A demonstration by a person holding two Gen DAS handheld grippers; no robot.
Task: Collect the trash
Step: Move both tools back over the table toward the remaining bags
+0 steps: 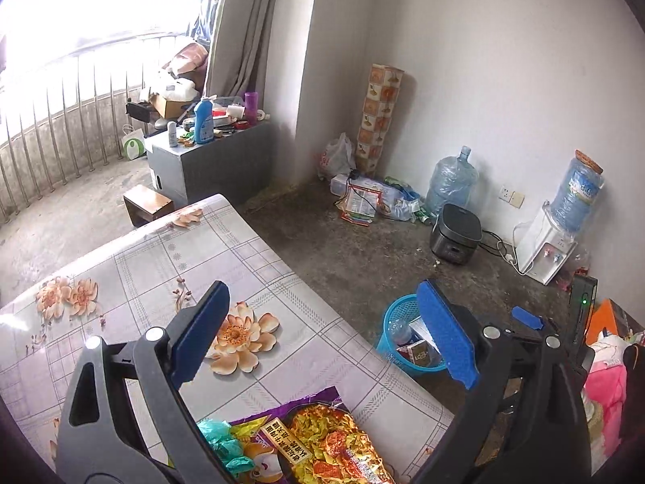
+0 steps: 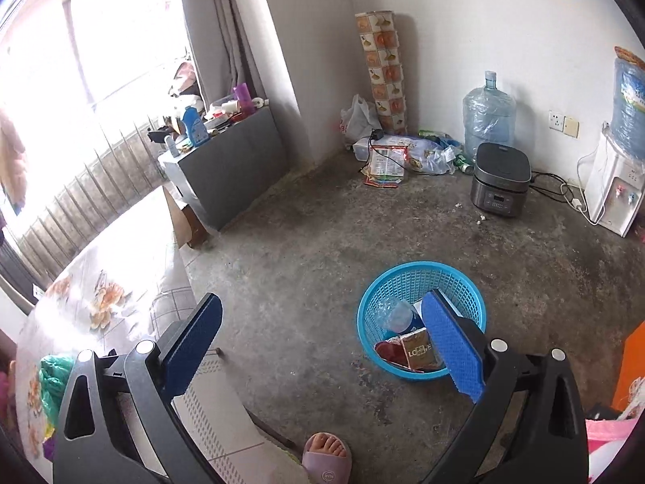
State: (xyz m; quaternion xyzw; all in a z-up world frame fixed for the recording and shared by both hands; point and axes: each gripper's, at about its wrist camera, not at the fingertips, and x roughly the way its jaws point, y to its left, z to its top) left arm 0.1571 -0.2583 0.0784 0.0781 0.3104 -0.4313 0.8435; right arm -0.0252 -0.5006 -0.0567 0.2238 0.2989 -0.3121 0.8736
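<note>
Hovering with both sets of fingers spread wide, gripping nothing. Left gripper point(image 1: 326, 334) hanging over the desk point(image 1: 161, 258) edge, lower middle of frame. Sitting at bottom centre on the desk: snack bag point(image 1: 322, 439) plus green wrapper point(image 1: 219, 439). Right gripper point(image 2: 322, 343) pointing down at the floor point(image 2: 302, 262). Blue basket point(image 2: 419, 278) lower right, already holding a bottle point(image 2: 397, 314) and a brown box point(image 2: 417, 349). Slippered foot point(image 2: 326, 453) poking in at bottom.

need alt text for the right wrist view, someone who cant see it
An open, empty right gripper hangs over a concrete floor above a blue basket holding a plastic bottle and a brown packet. A floral-clothed table edges the left; a slippered foot shows below.
</note>
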